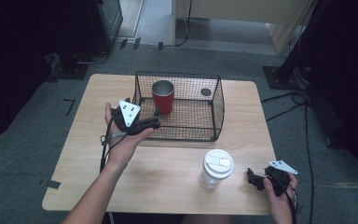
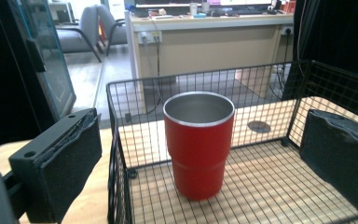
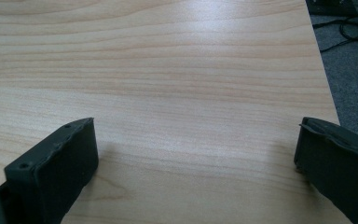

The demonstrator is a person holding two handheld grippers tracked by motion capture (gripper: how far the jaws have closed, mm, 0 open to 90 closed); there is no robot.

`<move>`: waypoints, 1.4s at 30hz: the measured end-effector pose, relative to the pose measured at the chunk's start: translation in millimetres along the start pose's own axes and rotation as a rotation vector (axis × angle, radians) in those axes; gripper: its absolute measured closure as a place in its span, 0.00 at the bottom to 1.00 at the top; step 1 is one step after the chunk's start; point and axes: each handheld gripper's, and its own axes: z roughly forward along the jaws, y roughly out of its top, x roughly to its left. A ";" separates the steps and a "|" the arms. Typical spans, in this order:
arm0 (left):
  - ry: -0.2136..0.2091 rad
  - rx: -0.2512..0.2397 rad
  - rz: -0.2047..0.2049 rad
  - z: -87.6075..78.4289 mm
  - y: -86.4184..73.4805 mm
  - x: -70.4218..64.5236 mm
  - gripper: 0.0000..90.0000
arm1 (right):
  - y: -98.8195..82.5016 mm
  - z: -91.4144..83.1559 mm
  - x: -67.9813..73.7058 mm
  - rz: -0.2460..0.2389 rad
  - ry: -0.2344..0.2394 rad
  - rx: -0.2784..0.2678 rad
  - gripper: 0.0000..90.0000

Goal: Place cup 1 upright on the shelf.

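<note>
Left tool hovers at the near-left corner of the wire basket, jaws spread wide with nothing between them, and in the left gripper view one jaw sits outside the basket's left wall while the other hangs over the basket floor. Straight ahead of it stands the red cup, upright on the mesh bottom toward the back-left part of the basket, steel-lined mouth open to the top, not touched by either jaw. Over to the right tool, low at the near-right edge of the table, jaws likewise spread and holding nothing, looking down on bare wood in the right gripper view. Just to the left of it stands a clear cup with a white lid, upright on the table, near the right tool but apart from it, and well in front of the basket. A small dark round hole shows in the tabletop behind the basket's back mesh.
</note>
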 end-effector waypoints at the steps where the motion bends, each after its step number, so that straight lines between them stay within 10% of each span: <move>1: 0.000 -0.001 0.000 -2.9 -1.7 1.2 0.00 | 0.0 0.0 0.0 0.000 0.000 0.000 0.00; 37: 0.042 0.135 -0.053 -81.9 -103.1 59.8 0.00 | 0.0 -0.1 0.0 -0.002 -0.001 0.001 0.00; 42: 0.072 0.163 -0.011 -91.3 -119.7 71.1 0.00 | -0.1 -0.1 0.0 -0.001 -0.001 0.002 0.00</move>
